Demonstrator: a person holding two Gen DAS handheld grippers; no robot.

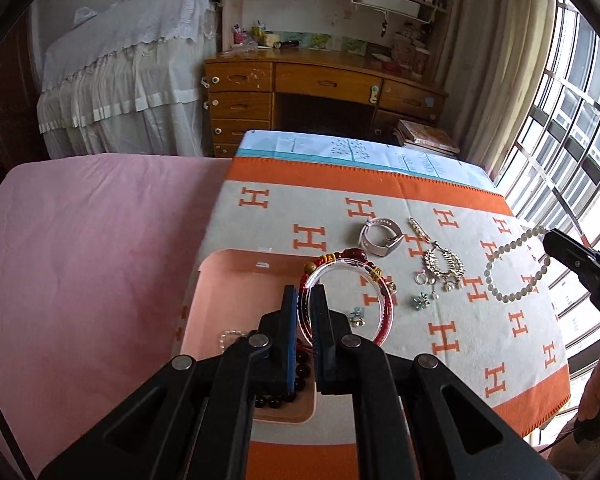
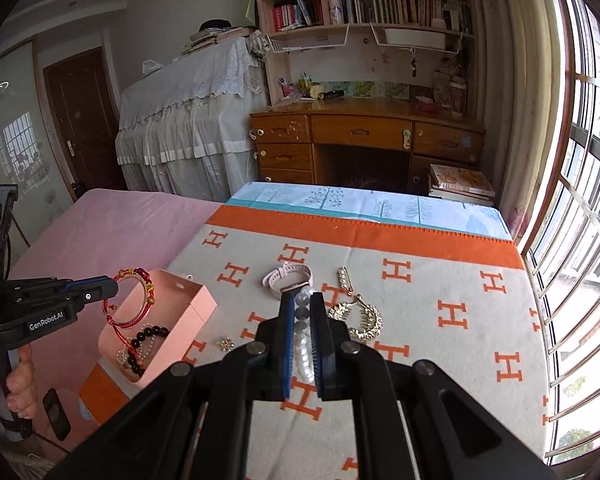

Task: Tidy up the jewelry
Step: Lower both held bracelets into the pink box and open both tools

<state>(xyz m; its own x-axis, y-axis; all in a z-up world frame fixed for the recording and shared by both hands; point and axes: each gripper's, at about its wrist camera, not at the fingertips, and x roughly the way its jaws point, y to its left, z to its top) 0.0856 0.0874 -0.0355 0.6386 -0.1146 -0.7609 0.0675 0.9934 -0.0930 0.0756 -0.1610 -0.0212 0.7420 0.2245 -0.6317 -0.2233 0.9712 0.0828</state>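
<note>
My left gripper is shut on a red cord bracelet with a clear bangle, held over the pink box; it also shows in the right wrist view above the box. The box holds a dark bead bracelet and a clear bead string. My right gripper is shut on a pearl bracelet, lifted above the blanket; the left wrist view shows the pearls hanging from it. A pink watch, a gold necklace and small flower pieces lie on the blanket.
The orange and grey H-pattern blanket covers the bed next to a pink sheet. A wooden desk and bookshelf stand behind. A barred window is at the right. A gold clip lies by the watch.
</note>
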